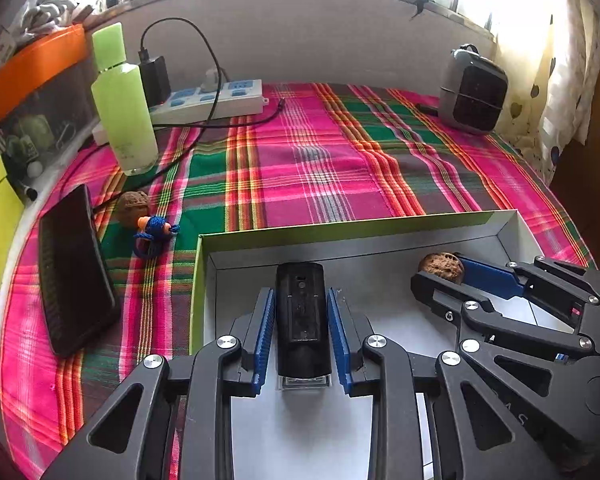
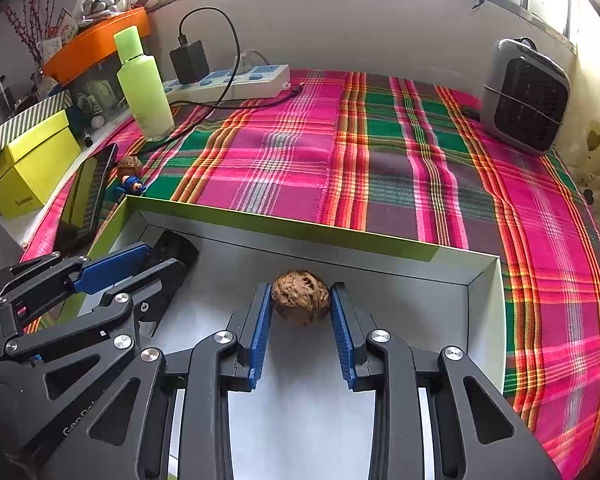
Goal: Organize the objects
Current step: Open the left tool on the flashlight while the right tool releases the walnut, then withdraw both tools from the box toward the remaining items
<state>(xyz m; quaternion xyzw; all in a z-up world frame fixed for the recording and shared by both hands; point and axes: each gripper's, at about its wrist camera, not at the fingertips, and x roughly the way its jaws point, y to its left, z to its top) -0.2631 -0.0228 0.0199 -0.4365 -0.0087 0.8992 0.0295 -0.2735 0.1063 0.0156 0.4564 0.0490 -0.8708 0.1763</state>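
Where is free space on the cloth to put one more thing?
The middle of the plaid cloth is bare, between the box, the power strip and the heater. The left edge is crowded: green bottle, phone, charm walnut.

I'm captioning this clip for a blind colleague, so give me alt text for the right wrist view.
The right gripper has its blue-padded fingers on either side of a brown walnut inside a shallow white box on a pink and green plaid cloth. At left, the left gripper holds a black device in the same box.
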